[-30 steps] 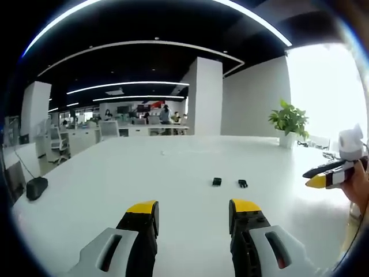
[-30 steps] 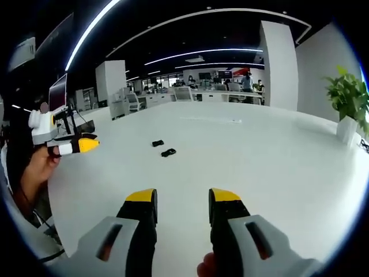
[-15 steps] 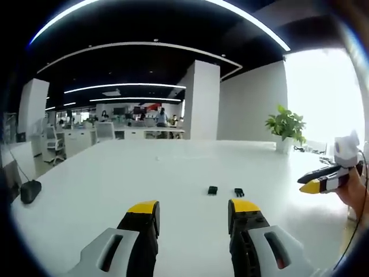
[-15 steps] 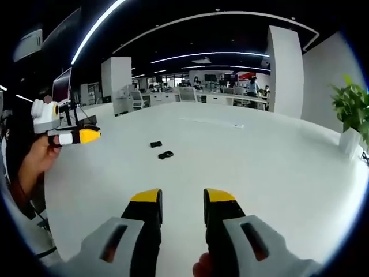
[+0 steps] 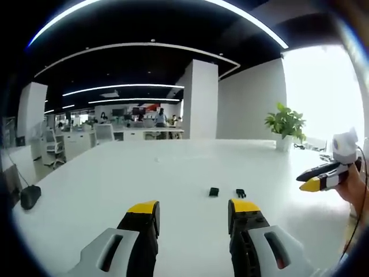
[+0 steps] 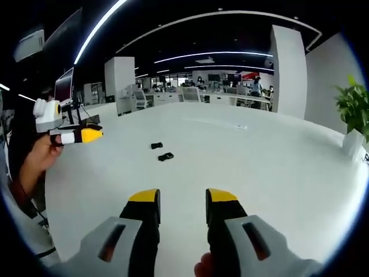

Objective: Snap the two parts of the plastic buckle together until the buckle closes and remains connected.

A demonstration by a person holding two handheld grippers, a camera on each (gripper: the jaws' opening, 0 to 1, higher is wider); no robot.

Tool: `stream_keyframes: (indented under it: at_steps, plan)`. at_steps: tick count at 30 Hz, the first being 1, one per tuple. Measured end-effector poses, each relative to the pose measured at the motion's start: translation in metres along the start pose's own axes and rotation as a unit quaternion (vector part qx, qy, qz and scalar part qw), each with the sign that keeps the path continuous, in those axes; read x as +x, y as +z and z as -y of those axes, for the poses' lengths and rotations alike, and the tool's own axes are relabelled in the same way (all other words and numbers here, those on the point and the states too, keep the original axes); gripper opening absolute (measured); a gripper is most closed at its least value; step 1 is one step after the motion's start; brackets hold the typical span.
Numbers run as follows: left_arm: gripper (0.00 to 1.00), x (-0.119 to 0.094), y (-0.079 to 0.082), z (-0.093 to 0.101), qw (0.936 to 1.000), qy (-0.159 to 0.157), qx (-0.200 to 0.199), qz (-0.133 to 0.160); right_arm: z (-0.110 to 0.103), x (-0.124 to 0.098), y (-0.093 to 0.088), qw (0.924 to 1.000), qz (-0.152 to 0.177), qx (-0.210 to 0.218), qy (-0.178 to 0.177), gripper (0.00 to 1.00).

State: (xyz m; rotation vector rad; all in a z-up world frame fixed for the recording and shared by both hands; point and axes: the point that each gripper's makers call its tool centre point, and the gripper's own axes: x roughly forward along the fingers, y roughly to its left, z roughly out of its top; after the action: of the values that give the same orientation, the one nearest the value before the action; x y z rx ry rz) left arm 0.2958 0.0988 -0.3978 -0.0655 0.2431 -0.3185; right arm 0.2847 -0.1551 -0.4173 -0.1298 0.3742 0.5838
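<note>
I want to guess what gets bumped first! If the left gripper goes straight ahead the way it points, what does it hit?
Probably the white table. The left gripper is open above it, and the two buckle halves lie slightly right of its line, though depth is unclear.

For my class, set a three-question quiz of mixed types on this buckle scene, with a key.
1. True or false: the two buckle parts are already snapped together.
2. Multiple choice: where do both parts lie? A) in the left gripper; B) on the white table; C) beside the potted plant.
3. Fill in: neither the left nor the right gripper holds anything; the fingers of both are ____.

Key: 1 false, they lie apart; 2 B; 3 open.
</note>
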Motion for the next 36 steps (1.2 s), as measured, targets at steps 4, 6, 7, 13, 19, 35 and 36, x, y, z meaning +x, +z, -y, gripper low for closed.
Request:
stream_keyframes:
  at_steps: [4,6,7,13,19,35,36]
  plan:
    - [0.48,0.001,0.001,0.000,1.0000,-0.001,0.005,-0.002,0.000,0.001,0.001,1.0000,-0.001,0.000,0.005,0.31]
    - [0.48,0.002,0.001,0.001,1.0000,-0.003,0.003,-0.003,0.001,0.002,0.002,1.0000,-0.001,-0.001,0.006,0.31]
    - [0.48,0.002,0.001,0.001,1.0000,-0.004,0.003,-0.003,0.001,0.002,0.002,1.0000,0.000,-0.001,0.007,0.31]
    - [0.48,0.003,0.004,0.002,1.0000,-0.006,0.007,-0.001,0.001,0.005,0.005,0.9999,0.001,-0.002,0.010,0.31]
    - [0.48,0.006,0.006,0.006,0.9999,-0.011,0.013,-0.002,0.000,0.008,0.006,0.9999,-0.001,-0.005,0.016,0.32]
    - [0.48,0.020,-0.004,0.016,0.9980,-0.047,0.033,-0.025,-0.005,0.018,0.011,0.9992,-0.007,-0.016,0.036,0.31]
    - [0.48,0.021,-0.004,0.016,0.9980,-0.048,0.034,-0.025,-0.005,0.019,0.012,0.9991,-0.007,-0.017,0.037,0.31]
